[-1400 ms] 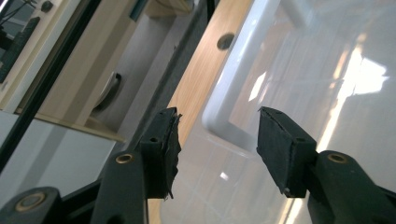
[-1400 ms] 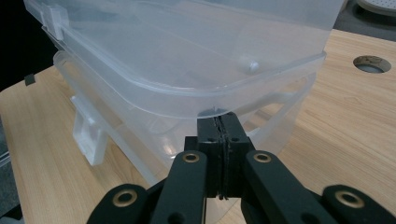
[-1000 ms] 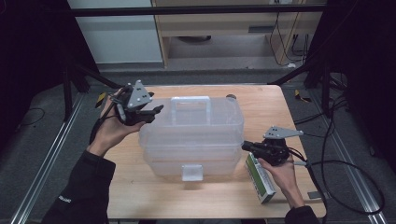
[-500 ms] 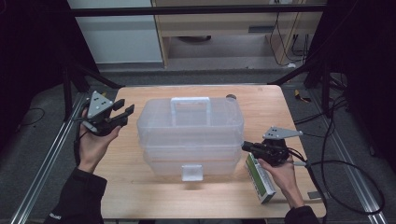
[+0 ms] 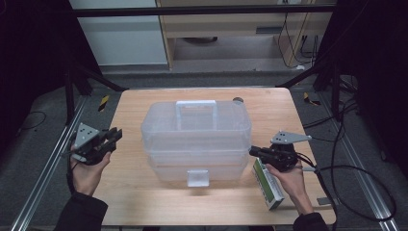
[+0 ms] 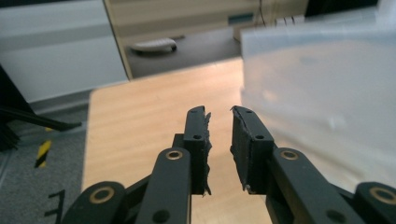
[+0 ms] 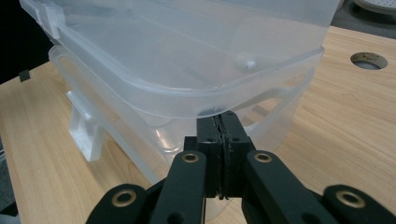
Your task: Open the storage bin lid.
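- We see a clear plastic box [image 5: 196, 139] with a white handle [image 5: 196, 107] on its lid sitting in the middle of the bench [image 5: 130, 113], its white latch [image 5: 197, 177] facing the near edge.
- The left tongs [image 5: 111, 138] are held in the left hand [image 5: 86, 168] over the bench's left edge, well apart from the box, with the jaws pointing towards it.
- In the left gripper view those tongs [image 6: 219, 135] stand slightly open — a narrow gap between the worn pads [image 6: 243, 140] — and nothing is between them; bare wood lies beyond, and the box [image 6: 322, 93] is a blur at the right.
- The right tongs [image 5: 253, 151] are held in the right hand [image 5: 291, 180] near the bench's right edge, their tips at the right end of the box.
- In the right gripper view the right tongs [image 7: 219, 122] have their jaws pressed together, tips just under the lid's overhanging rim [image 7: 201, 109]; we cannot tell whether a thin edge of plastic is pinched between them.
- A green and white carton [image 5: 268, 183] lies flat near the bench's near right corner, just beside the box and partly under the right hand.
- A round hole [image 5: 237, 100] shows in the bench by the far edge, behind the box — also seen in the right gripper view [image 7: 368, 60].
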Demonstrator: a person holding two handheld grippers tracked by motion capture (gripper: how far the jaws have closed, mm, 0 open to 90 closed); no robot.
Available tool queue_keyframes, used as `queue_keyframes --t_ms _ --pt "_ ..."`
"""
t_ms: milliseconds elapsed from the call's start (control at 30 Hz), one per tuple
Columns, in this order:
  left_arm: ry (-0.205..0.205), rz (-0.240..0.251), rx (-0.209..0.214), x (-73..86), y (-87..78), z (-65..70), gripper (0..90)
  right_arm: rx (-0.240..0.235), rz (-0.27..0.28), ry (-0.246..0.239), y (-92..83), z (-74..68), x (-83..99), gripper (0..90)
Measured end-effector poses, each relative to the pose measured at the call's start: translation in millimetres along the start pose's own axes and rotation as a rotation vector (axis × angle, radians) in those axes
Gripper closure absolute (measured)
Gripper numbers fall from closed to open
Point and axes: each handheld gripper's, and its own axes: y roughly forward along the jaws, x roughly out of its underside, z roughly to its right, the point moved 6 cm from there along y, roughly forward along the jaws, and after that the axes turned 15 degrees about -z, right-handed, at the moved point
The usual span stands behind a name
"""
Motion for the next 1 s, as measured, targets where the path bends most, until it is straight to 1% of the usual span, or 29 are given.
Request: queue_keyframes --t_ms 67,100,133,167,200,267,300,333,400,467,500,567,600,700,800,833,1000 --pt "0.011 -0.016 0.017 10.4 3.2 5.0 76.5 0.001 0.001 -0.001 0.1 -0.1 0.1 88.9" --pt "0.027 -0.035 0.027 15.1 5.5 7.6 77.5 0.0 0.0 0.0 0.1 -0.1 0.1 88.9" --pt "0.035 -0.047 0.027 17.3 6.6 8.5 78.4 -0.001 0.001 0.0 0.1 0.0 0.1 88.9" --pt "0.032 -0.048 0.031 18.9 7.0 9.0 81.7 -0.005 -0.006 0.0 0.1 0.0 0.7 88.8" --pt "0.025 -0.052 0.047 20.9 7.6 10.6 81.7 -0.005 -0.006 0.0 0.1 0.0 0.7 88.8" --pt "0.034 -0.061 0.062 25.2 8.9 14.3 84.0 -0.007 -0.007 -0.001 0.6 0.3 1.7 88.7" --pt "0.036 -0.077 0.098 30.4 11.0 19.7 85.5 -0.003 -0.01 0.0 1.5 0.5 2.4 88.8" --pt "0.036 -0.077 0.098 30.4 11.0 19.7 85.8 -0.003 -0.01 0.0 1.5 0.5 2.4 88.8" --pt "0.052 -0.082 0.145 33.1 13.0 27.3 86.1 -0.002 -0.011 0.0 1.6 0.6 2.5 88.9" --pt "0.061 -0.089 0.164 33.8 14.3 33.5 87.0 -0.001 -0.012 0.0 1.5 0.5 2.6 88.9" --pt "0.062 -0.089 0.187 33.9 15.2 38.0 87.3 0.0 -0.011 -0.001 1.4 0.5 2.6 88.9" --pt "0.099 -0.091 0.216 32.8 17.4 50.1 87.4 -0.005 -0.01 0.001 1.4 0.6 2.5 88.9" --pt "0.099 -0.091 0.216 32.8 17.4 50.1 87.4 -0.005 -0.01 0.001 1.4 0.6 2.5 88.9" --pt "0.124 -0.08 0.231 30.8 16.7 57.4 87.3 -0.001 -0.012 -0.002 1.4 0.5 2.7 88.9" --pt "0.125 -0.069 0.245 28.9 16.7 60.2 87.1 -0.003 -0.01 0.001 1.1 0.5 2.4 88.8" --pt "0.126 -0.059 0.256 27.6 16.2 61.8 87.0 -0.004 -0.008 0.001 0.9 0.7 2.0 88.8" --pt "0.123 -0.047 0.258 24.8 14.4 62.8 86.8 -0.001 -0.003 0.001 0.1 0.8 0.8 88.9"
